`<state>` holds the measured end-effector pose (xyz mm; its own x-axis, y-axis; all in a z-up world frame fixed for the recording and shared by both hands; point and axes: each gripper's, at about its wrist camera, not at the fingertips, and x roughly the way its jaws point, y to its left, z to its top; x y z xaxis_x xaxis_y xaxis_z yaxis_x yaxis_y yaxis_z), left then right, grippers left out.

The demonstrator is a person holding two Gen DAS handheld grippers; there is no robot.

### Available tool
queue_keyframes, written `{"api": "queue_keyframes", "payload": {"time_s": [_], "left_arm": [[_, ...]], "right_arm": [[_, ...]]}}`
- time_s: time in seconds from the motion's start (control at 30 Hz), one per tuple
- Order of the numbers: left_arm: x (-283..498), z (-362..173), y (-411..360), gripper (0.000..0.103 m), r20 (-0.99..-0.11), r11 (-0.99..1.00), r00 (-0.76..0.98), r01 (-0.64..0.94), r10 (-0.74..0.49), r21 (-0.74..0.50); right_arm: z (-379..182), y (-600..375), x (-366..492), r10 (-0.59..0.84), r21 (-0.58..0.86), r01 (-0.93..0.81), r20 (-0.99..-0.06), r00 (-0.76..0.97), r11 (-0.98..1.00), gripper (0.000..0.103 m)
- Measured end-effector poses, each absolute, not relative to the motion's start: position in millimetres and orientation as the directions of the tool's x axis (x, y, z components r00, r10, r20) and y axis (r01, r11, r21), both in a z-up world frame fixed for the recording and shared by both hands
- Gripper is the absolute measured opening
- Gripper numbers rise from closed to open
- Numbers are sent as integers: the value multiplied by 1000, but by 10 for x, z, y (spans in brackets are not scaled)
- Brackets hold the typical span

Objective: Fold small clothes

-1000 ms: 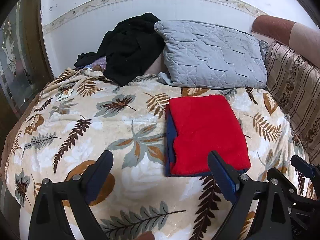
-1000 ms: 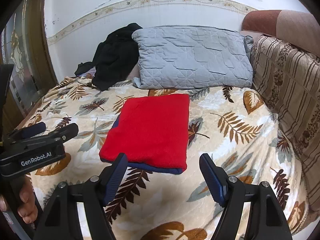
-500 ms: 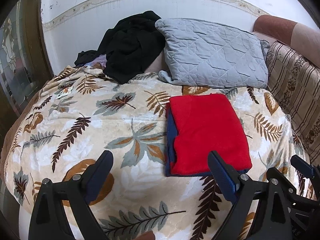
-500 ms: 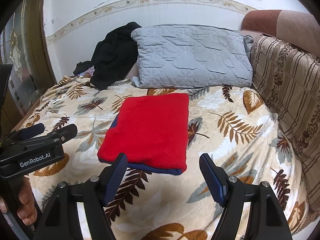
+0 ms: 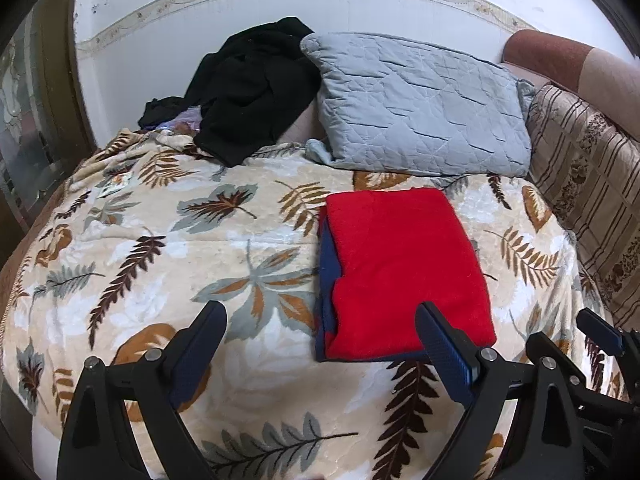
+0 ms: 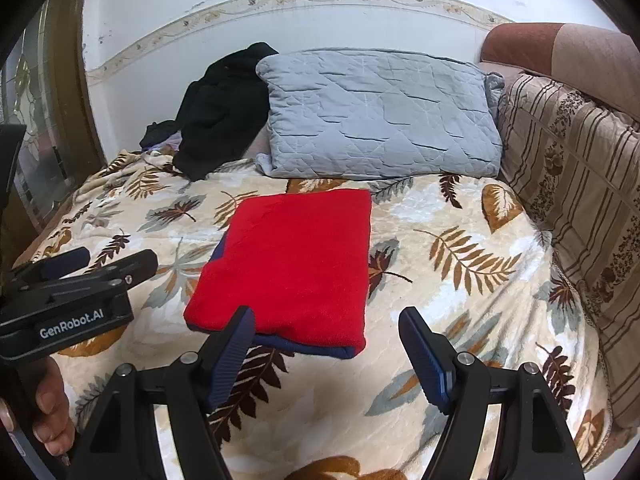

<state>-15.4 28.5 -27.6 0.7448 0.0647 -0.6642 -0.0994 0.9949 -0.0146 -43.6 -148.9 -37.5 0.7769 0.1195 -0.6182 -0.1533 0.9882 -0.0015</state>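
Observation:
A folded red garment with a blue layer under it (image 5: 400, 268) lies flat on the leaf-patterned bedspread (image 5: 160, 248); it also shows in the right wrist view (image 6: 296, 268). My left gripper (image 5: 320, 344) is open and empty, held above the bed just short of the garment's near edge. My right gripper (image 6: 326, 348) is open and empty, above the garment's near right corner. The left gripper (image 6: 68, 292) shows at the left of the right wrist view, and part of the right gripper (image 5: 600, 336) shows at the lower right of the left wrist view.
A grey quilted pillow (image 5: 420, 104) leans on the wall behind the garment. A heap of black clothes (image 5: 248, 88) lies at the back left. A striped cushion (image 6: 572, 184) lines the right side. A wooden door frame (image 6: 68, 92) stands at the left.
Both views have shifted slightly, with the garment a little lower and nearer in frame. Both grippers stay open and the garment has not moved.

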Motion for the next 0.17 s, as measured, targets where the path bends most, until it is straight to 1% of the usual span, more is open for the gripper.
{"api": "queue_keyframes", "payload": {"time_s": [0.1, 0.17], "left_arm": [[-145, -236, 256, 95, -619, 995, 781, -102, 83, 4], [-94, -213, 247, 95, -612, 996, 787, -91, 79, 11]], "right_arm": [[-397, -1488, -369, 118, -4, -154, -626, 771, 988, 78], [-411, -1495, -318, 115, -5, -151, -628, 770, 988, 78]]}}
